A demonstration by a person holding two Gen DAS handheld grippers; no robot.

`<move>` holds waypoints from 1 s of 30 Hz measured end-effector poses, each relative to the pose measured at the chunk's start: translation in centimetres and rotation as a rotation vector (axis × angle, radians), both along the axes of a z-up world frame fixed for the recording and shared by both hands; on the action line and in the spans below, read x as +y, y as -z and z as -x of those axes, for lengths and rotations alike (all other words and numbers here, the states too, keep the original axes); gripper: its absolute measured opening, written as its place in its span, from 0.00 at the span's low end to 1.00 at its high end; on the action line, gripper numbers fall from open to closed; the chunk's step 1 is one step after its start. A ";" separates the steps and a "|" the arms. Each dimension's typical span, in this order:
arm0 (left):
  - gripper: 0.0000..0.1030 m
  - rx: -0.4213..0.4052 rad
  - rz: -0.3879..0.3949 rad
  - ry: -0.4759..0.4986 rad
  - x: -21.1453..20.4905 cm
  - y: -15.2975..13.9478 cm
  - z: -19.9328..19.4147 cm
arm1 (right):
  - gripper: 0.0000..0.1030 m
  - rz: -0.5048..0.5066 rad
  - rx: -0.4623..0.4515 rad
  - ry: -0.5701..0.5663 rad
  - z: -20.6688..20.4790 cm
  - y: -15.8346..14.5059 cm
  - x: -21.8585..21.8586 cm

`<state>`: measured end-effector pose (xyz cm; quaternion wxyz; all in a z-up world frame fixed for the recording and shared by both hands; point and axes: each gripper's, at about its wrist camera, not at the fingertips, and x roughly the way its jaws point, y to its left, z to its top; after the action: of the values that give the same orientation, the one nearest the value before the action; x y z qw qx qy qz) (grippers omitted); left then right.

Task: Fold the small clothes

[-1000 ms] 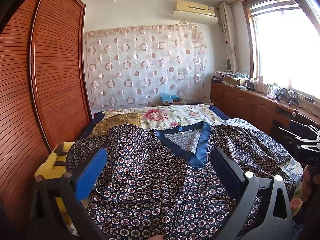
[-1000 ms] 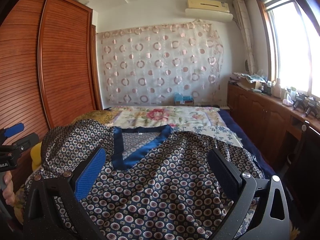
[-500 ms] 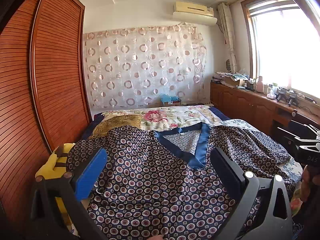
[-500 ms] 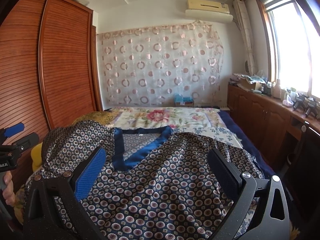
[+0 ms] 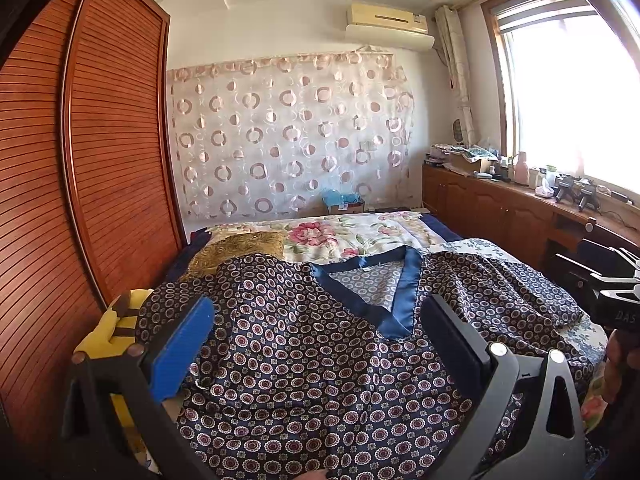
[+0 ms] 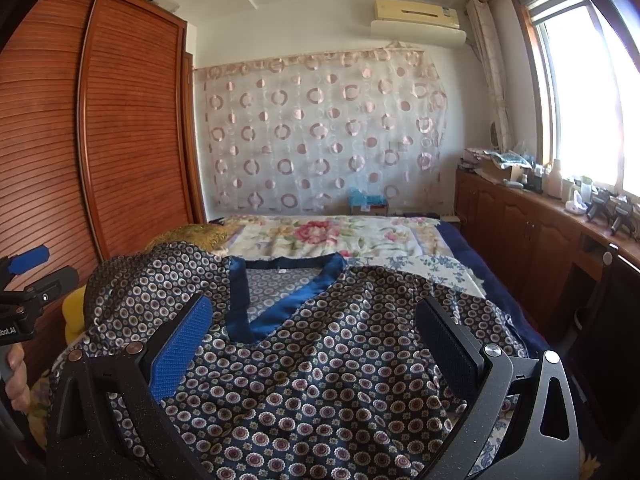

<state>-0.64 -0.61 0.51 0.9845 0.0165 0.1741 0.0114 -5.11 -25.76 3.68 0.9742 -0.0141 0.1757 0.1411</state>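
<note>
My top (image 5: 304,360) lies spread face up on the bed (image 5: 360,236), navy with small ringed dots, its blue-trimmed V-neck (image 5: 396,304) pointing toward me. A small white tag sits at the back of the collar, too small to read. The left sleeve is humped over a gold pillow (image 5: 240,248) and a yellow cushion (image 5: 108,332); the right sleeve drapes toward the bed's edge.

My left hand-held gripper (image 5: 316,344) hovers over the lower left part of the top, fingers wide apart with nothing between them, one blue pad (image 5: 180,348) facing in. My right hand-held gripper (image 6: 312,344) hovers over the lower right part, also spread wide and empty.

In the left view I see the other tool at the right edge with "DAS" printed on its body (image 5: 624,316). In the right view the left tool's body at the left edge reads "botAI" (image 6: 10,332), the start cut off.

Under the top is a floral bedspread (image 6: 332,236). Beyond it hangs a ring-patterned curtain (image 5: 288,140), with an air conditioner (image 5: 388,24) above. A louvred wardrobe (image 5: 112,152) stands left; a cluttered table (image 5: 520,196) runs under the window (image 5: 572,100) on the right.
</note>
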 end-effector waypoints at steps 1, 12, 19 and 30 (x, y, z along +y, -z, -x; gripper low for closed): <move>1.00 0.000 0.002 0.001 0.0 0.0 0.0 | 1.00 0.001 -0.001 0.000 0.0 -0.1 0.0; 1.00 0.000 0.003 0.002 -0.1 0.0 0.1 | 1.00 0.000 -0.003 -0.003 0.1 -0.3 0.1; 1.00 0.001 0.017 0.005 0.3 0.0 0.1 | 1.00 0.001 -0.004 -0.004 0.1 -0.3 0.2; 1.00 0.040 0.038 -0.014 2.2 1.0 -0.3 | 1.00 0.007 0.002 -0.039 -0.4 0.4 1.4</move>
<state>-0.35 1.64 -0.49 0.9809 -0.0032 0.1941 0.0146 -4.70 -24.34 3.31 0.9710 -0.0209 0.1770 0.1596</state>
